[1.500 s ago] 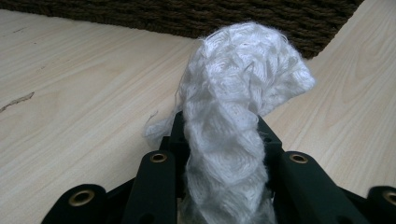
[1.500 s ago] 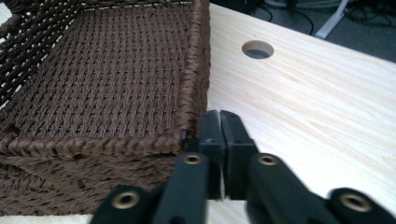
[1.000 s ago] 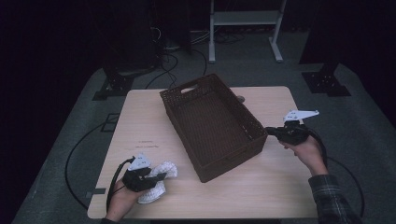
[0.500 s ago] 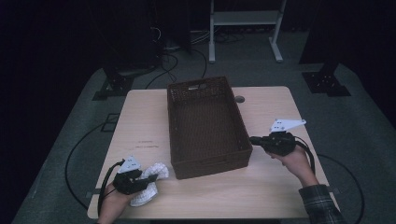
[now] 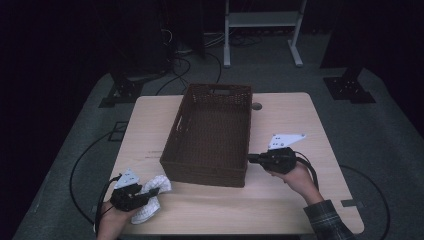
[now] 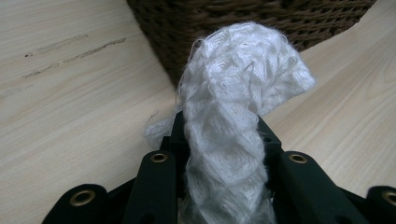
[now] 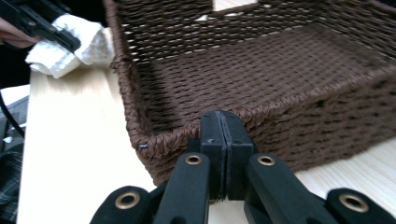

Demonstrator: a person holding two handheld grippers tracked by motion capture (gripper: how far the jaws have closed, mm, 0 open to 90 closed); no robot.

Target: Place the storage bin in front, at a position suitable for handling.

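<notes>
A dark brown wicker basket (image 5: 202,172) stands empty on the middle of the wooden table (image 5: 300,115). My right gripper (image 5: 251,159) is shut, with nothing between its jaws. Its tips rest against the outside of the basket's right wall (image 7: 327,121) near the front corner, as the right gripper view (image 7: 220,121) shows. At the table's front left, my left gripper (image 5: 152,192) is shut on a white knitted cloth (image 5: 145,212). The cloth (image 6: 233,116) bulges up between the jaws (image 6: 222,126), with the basket (image 6: 233,14) just beyond. The cloth (image 7: 56,56) also lies past the basket's corner.
A metal stand (image 5: 260,30) and cables (image 5: 180,60) are on the dark floor behind the table. A small round hole (image 5: 256,106) marks the tabletop behind the basket. Bare wood lies right of the basket and along the front edge.
The basket has swung from a diagonal to nearly square with the table, as my right gripper moved left and nearer along its wall. My left gripper with the cloth shifted slightly nearer.
</notes>
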